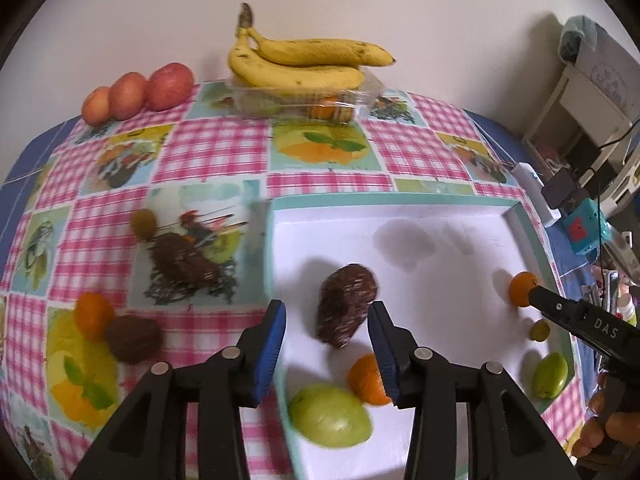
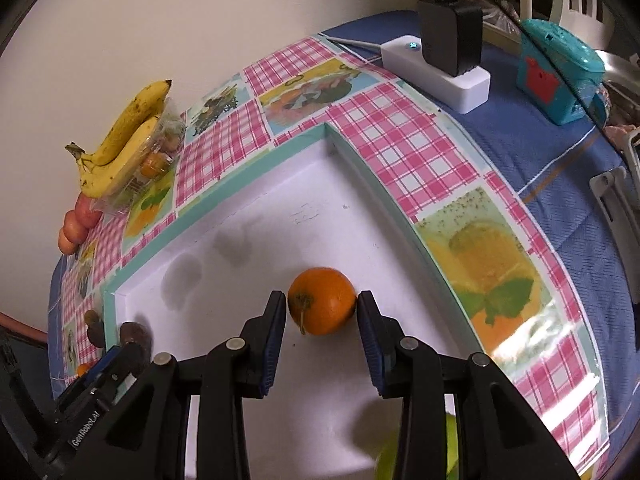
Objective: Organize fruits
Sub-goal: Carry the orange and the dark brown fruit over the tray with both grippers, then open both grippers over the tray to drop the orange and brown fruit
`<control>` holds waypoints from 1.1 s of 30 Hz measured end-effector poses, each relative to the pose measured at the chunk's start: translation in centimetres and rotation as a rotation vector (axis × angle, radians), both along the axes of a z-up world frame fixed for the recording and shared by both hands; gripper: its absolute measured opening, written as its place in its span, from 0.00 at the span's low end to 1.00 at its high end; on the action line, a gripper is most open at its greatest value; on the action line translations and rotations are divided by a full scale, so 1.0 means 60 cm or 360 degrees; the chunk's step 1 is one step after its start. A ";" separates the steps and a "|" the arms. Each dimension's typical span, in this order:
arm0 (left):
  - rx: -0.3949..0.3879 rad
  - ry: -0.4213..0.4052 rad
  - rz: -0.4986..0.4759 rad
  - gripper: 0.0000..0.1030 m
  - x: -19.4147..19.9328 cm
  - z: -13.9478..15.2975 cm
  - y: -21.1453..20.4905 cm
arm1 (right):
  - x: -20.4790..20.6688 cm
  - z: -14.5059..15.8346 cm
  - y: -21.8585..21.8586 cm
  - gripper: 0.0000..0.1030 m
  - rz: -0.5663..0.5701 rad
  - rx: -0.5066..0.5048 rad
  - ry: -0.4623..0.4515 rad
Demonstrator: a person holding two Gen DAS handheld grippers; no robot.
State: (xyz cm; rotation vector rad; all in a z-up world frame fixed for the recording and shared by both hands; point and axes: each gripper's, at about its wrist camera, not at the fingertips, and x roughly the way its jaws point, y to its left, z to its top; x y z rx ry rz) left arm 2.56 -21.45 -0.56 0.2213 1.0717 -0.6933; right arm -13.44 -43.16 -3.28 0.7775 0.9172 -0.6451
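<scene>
Resting in the white tray (image 1: pixel 440 216) on the tabletop: brown scaly fruit (image 1: pixel 347 306) between the released left gripper (image 1: pixel 327 320), pads clear; right gripper (image 2: pixel 322 312) clenched on a small orange (image 2: pixel 322 300)

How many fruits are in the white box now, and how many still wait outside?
Done: the white box holds a brown scaly fruit, between the left gripper jaws untouched, two green fruits and others. In hand: the right gripper is clamped on an orange there. Left: several fruits on the tablecloth.
</scene>
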 end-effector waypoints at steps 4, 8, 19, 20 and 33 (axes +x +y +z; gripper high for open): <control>-0.0001 0.0046 0.0097 0.56 0.011 0.005 0.042 | -0.011 0.015 0.013 0.38 0.0005 -0.0024 -0.0002; 0.0013 0.0112 0.0234 0.60 0.029 0.001 0.086 | -0.019 0.027 0.037 0.38 0.0029 -0.0041 0.0018; 0.0277 0.0065 0.0579 1.00 0.059 -0.018 0.177 | 0.005 0.044 0.114 0.75 0.0194 -0.0206 0.0158; 0.0296 0.0070 0.0607 1.00 0.062 -0.020 0.183 | 0.010 0.043 0.120 0.75 0.0216 -0.0209 0.0160; 0.0191 0.0155 0.0853 1.00 0.103 -0.002 0.252 | 0.057 0.034 0.170 0.78 0.0337 -0.0256 0.0193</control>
